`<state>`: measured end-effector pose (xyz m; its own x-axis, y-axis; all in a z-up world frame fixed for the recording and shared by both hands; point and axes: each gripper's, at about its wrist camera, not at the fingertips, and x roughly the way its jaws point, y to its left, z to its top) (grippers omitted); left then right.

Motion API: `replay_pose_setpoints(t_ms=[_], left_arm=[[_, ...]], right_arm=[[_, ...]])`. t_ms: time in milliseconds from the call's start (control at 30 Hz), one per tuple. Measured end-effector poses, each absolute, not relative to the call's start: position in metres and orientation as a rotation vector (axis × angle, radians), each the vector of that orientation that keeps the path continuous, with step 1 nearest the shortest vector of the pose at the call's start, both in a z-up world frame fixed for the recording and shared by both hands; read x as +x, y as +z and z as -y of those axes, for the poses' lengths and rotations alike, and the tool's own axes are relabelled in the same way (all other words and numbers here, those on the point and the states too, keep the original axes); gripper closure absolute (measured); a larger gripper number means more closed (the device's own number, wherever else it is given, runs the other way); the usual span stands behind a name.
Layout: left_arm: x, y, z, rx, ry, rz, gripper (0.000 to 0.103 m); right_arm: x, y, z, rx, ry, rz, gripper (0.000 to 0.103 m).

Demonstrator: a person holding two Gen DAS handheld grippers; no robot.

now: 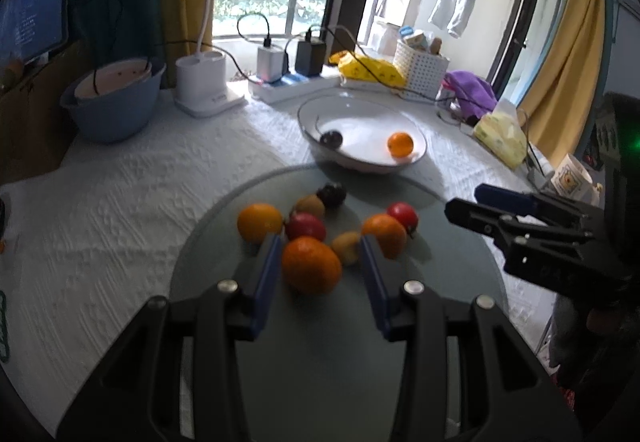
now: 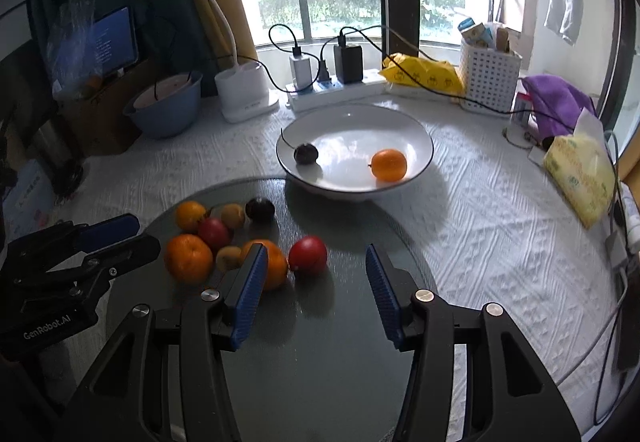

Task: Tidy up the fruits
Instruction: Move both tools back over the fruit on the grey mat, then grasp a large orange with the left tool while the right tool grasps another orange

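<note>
A heap of fruit lies on a round glass turntable: oranges, red fruits, small yellow-brown ones and a dark plum. My left gripper is open, its blue pads on either side of the nearest big orange without pressing on it. My right gripper is open too, and a red fruit shows between its fingers, clear of both pads. Behind the turntable a white bowl holds an orange and a dark plum. Each gripper shows in the other's view: right gripper, left gripper.
Along the table's back stand a blue basin, a white lamp base, a power strip with chargers, a yellow bag, a white basket and a purple cloth. A tissue pack lies at the right.
</note>
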<state>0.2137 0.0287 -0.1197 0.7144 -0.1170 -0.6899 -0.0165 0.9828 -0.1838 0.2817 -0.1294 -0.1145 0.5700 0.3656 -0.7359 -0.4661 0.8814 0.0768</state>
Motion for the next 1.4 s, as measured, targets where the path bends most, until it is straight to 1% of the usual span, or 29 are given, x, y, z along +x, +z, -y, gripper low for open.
replay_pose_setpoints(t_ms=[533,767,833,1067,1300,1400], left_arm=[[0.229,-0.142,-0.02,-0.153,0.001,-0.832,0.06],[0.236,-0.148,-0.028,-0.169,0.012,-0.852,0.059],[0.236,-0.149,-0.03,-0.187,0.0,-0.854,0.055],[0.24,-0.158,-0.027,-0.214,-0.05,-0.881,0.055],[0.239,-0.158,-0.028,-0.221,-0.086,-0.867,0.056],[0.236,-0.156,-0.032,-0.24,-0.108,-0.848,0.062]], right_arm=[[0.283,-0.132,0.15,-0.091,0.49,-0.871,0.049],[0.28,-0.139,0.131,-0.089,0.555,-0.899,0.049],[0.278,-0.142,0.125,-0.096,0.573,-0.9,0.049],[0.276,-0.145,0.106,-0.143,0.609,-0.894,0.05],[0.277,-0.144,0.097,-0.165,0.625,-0.878,0.057],[0.281,-0.145,0.094,-0.175,0.624,-0.883,0.06]])
